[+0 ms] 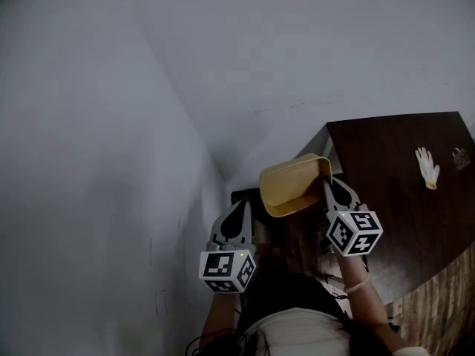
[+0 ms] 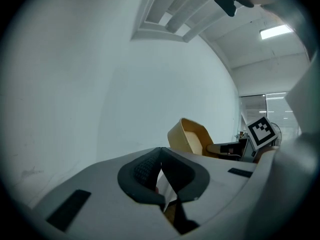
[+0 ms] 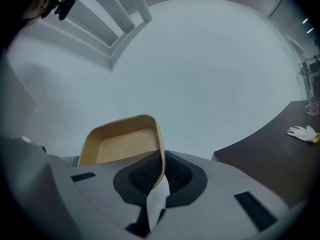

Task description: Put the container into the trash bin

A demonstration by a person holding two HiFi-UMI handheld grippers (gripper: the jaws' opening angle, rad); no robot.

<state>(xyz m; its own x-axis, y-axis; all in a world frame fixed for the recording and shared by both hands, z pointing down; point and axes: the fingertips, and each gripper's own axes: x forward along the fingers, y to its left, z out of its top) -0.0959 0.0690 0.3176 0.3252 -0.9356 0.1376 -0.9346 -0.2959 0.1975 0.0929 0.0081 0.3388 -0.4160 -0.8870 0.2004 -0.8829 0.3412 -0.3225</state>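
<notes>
The container (image 1: 293,188) is a shallow tan tray, tilted up on edge in the air in front of a pale wall. My right gripper (image 1: 326,184) is shut on its right rim. In the right gripper view the rim (image 3: 161,156) runs between the two black pads, and the tray's hollow (image 3: 122,144) faces the camera. My left gripper (image 1: 239,208) hangs lower left of the tray, apart from it, its jaws shut with nothing in them. From the left gripper (image 2: 160,156) view the container (image 2: 192,136) stands ahead to the right. No trash bin is plainly visible.
A dark wooden table (image 1: 401,213) fills the right side, with a white glove (image 1: 427,167) and a small clear object (image 1: 462,156) on it. Pale walls meet in a corner ahead. A dark shape (image 1: 243,196) shows low under the tray. The person's body is below.
</notes>
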